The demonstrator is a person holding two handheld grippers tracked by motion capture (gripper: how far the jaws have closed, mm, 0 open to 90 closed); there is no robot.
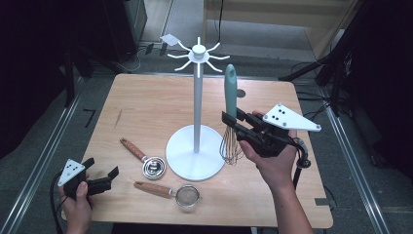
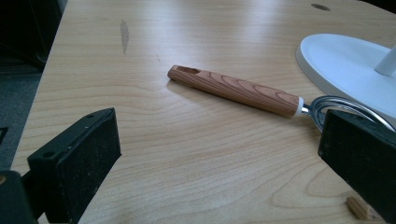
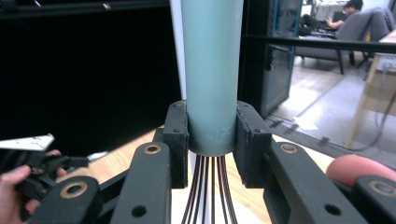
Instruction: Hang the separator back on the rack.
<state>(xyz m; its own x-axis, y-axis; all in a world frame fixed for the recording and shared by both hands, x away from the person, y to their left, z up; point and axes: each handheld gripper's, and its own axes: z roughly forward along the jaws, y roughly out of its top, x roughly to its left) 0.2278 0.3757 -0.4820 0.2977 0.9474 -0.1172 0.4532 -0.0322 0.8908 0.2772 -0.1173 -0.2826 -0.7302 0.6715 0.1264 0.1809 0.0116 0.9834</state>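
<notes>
A whisk [image 1: 230,92] with a teal handle stands upright, wires down, just right of the white hook stand [image 1: 197,97]. My right gripper [image 1: 233,119] is shut on the handle's lower end. In the right gripper view both pads clamp the teal handle [image 3: 212,70], and the wires fan out below the right gripper [image 3: 212,140]. My left gripper [image 1: 103,167] is open over the table's front left corner, holding nothing. In the left gripper view a wooden-handled metal scoop [image 2: 236,90] lies ahead of the open left gripper [image 2: 219,154].
The scoop [image 1: 146,158] lies left of the stand's round base [image 1: 195,153]. A small wooden-handled strainer [image 1: 187,196] lies near the front edge. The stand's hooks [image 1: 199,52] spread at its top. The wooden table [image 1: 146,97] ends close to my left hand.
</notes>
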